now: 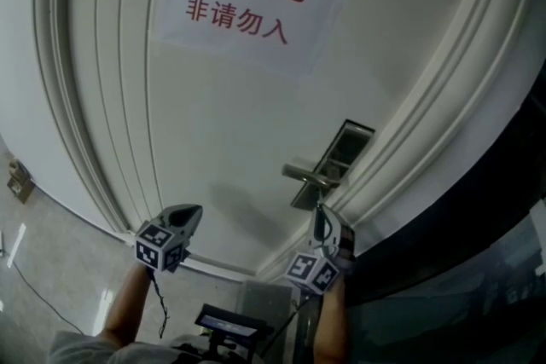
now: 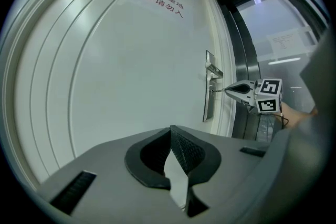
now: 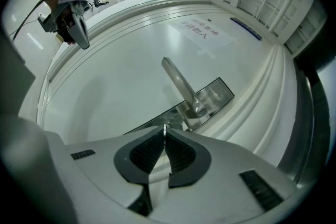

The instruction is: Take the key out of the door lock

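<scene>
Moulded white door point(image 1: 213, 124); right claw point(image 3: 165, 134) seemingly pinches key point(image 3: 165, 126).

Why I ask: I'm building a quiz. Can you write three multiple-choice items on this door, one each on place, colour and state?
1. Where is the paper sign?
A) on the door, above the lever handle
B) on the floor
C) on a window
2. What colour are its characters?
A) blue
B) red
C) black
3. How is the right hand-held gripper?
A) wide open
B) shut on the lever handle
C) shut on the key
Answers: A, it hangs higher than the handle; B, red print on white paper; C, its jaws pinch the key.
</scene>
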Available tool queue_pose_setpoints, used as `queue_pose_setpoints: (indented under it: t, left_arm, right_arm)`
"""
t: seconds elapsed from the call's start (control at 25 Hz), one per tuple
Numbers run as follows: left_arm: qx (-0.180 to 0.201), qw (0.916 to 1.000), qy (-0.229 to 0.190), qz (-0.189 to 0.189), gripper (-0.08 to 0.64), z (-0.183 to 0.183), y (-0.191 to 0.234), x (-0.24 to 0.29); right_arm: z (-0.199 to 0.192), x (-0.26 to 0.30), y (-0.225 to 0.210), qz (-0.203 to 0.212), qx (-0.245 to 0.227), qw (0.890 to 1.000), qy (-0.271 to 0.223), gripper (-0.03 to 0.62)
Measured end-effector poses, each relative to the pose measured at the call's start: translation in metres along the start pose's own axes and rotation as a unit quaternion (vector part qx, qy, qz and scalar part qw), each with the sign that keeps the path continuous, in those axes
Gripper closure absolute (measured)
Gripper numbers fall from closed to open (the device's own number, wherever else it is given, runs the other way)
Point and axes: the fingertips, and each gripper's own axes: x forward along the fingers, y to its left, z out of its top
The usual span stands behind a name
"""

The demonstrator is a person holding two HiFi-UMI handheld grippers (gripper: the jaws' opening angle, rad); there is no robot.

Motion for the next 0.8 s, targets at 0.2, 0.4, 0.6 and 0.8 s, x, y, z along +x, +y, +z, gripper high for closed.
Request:
queue_pose_setpoints:
  t: [0.2,0.4,0.6,0.8]
  left_arm:
    - [0.002,1.0000,-0.005,-0.005,0.552,0.001,-0.007,0.000]
    - [0.003,1.0000,-0.008,-0.004,0.552,0.001,-0.009,-0.005]
    - [0.004,0.9999,-0.014,-0.003,0.552,0.004,-0.010,-0.011]
    - [0.007,0.9998,-0.018,-0.004,0.552,0.005,-0.012,-0.016]
  right_arm:
    - [-0.003,-0.008,-0.001,-0.004,0.021,1.000,0.001,0.571]
    - [-0.001,-0.018,-0.003,-0.002,0.071,0.997,-0.014,0.571]
    - [-0.007,-0.027,0.003,0.001,0.150,0.989,-0.013,0.571]
    - [-0.013,-0.041,0.009,0.003,0.226,0.974,-0.014,0.571]
